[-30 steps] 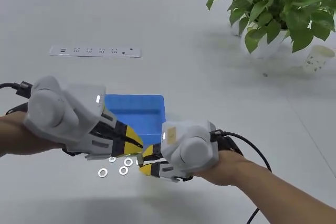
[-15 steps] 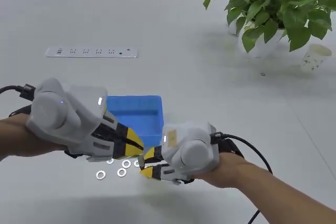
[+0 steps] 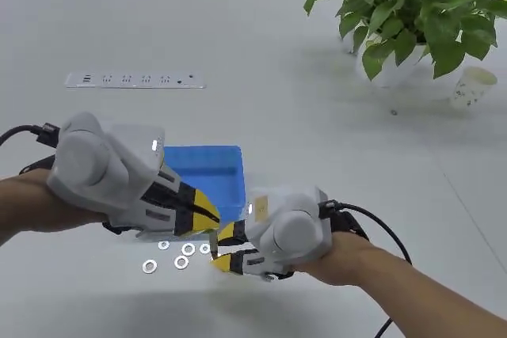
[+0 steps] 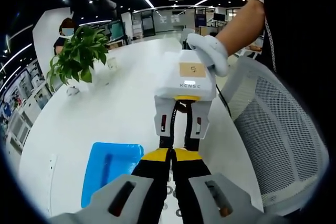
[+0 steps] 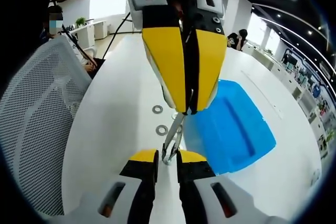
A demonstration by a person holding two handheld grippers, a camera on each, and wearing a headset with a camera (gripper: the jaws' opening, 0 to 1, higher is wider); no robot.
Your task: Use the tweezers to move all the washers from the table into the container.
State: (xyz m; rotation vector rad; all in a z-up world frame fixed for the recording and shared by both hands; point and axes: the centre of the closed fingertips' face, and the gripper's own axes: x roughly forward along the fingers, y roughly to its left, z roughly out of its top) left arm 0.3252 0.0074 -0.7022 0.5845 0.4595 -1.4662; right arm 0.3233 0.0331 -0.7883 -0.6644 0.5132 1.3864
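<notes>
Several small metal washers lie on the white table just in front of the blue container. My left gripper comes in from the left, its yellow jaws shut on slim metal tweezers. In the right gripper view the tweezers point down from the left gripper past two washers. Their tips sit in the narrow gap of my right gripper, which is open and faces the left one. The container lies just right of the tweezers. The left gripper view shows the right gripper head-on.
A white power strip lies at the far left of the table. A potted plant and a paper cup stand at the far right. A mesh chair is beside the table edge.
The left gripper has edged a little to the right, closer over the washers and the right gripper. The right gripper has barely moved.
</notes>
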